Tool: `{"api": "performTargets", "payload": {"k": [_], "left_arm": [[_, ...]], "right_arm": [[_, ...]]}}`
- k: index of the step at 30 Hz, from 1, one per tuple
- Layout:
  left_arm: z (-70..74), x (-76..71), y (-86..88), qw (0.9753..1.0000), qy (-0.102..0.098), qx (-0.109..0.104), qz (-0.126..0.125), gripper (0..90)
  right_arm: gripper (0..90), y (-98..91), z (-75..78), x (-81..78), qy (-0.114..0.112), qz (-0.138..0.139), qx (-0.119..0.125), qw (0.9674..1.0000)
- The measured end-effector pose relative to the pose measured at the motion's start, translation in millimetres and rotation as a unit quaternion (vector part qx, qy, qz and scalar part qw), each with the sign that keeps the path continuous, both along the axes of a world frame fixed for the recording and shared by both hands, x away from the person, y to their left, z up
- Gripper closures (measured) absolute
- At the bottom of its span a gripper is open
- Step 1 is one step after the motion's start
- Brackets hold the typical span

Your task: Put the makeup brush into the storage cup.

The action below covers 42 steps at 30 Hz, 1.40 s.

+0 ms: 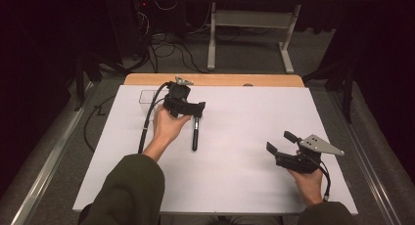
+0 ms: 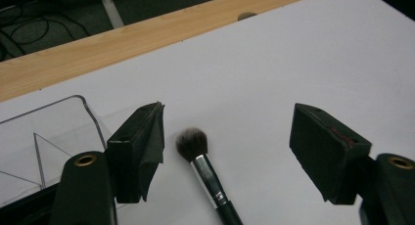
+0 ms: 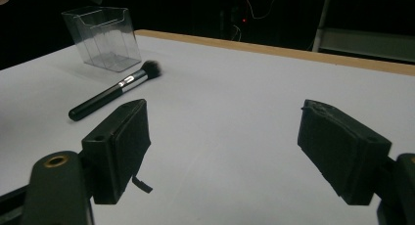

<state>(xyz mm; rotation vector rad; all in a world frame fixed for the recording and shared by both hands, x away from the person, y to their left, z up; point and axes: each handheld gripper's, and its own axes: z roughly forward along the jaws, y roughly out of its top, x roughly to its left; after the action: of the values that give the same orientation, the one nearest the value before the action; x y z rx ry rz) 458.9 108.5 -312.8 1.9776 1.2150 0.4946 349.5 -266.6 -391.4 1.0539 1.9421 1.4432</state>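
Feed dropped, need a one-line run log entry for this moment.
left tongs: open over makeup brush | right tongs: open, empty | clear box: upright beside brush

One brush [image 2: 208,173] is counted, lying on the sheet. One clear box [image 3: 102,36] is counted, standing near the brush's bristle end. Two grippers are counted: the left gripper [image 1: 195,110] and the right gripper [image 1: 279,142], each with two jaws, four jaws in all. Two hands are seen, one per gripper. One white sheet [image 1: 244,117] is laid on one wooden table [image 1: 220,79].
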Motion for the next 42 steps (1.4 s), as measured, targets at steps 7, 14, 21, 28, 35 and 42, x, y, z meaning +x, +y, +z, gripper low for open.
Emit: {"api": "performTargets", "payload": {"k": [7, 14, 21, 28, 35, 42], "left_arm": [[-0.3, 3.5, -2.1, 0.9996, 0.025, 0.016, 0.004, 29.2], [-3.1, 10.5, -2.7, 0.9974, 0.064, 0.031, 0.009, 28.7], [-3.9, 15.4, -4.1, 0.9951, 0.090, 0.038, 0.011, 27.2], [-6.1, 19.3, -11.1, 0.9920, 0.114, 0.053, 0.007, 27.0], [-9.9, 24.1, -14.4, 0.9891, 0.136, 0.055, 0.012, 27.0], [-14.8, 28.5, -15.8, 0.9853, 0.160, 0.059, 0.014, 27.2]], "right_arm": [[21.3, -0.2, 0.3, -1.0, -0.001, 0.001, 0.000, 1.0000], [21.2, 0.1, 0.1, -0.3, 0.000, 0.000, 0.000, 1.0000], [21.2, -0.3, 0.2, -0.5, -0.001, 0.000, 0.000, 1.0000], [21.3, 0.1, 0.2, -0.6, -0.002, 0.002, -0.001, 1.0000], [21.3, 0.1, 0.2, -0.7, -0.002, 0.002, 0.000, 1.0000], [21.2, 0.2, 0.0, 0.0, 0.000, 0.002, 0.001, 1.0000]]}}
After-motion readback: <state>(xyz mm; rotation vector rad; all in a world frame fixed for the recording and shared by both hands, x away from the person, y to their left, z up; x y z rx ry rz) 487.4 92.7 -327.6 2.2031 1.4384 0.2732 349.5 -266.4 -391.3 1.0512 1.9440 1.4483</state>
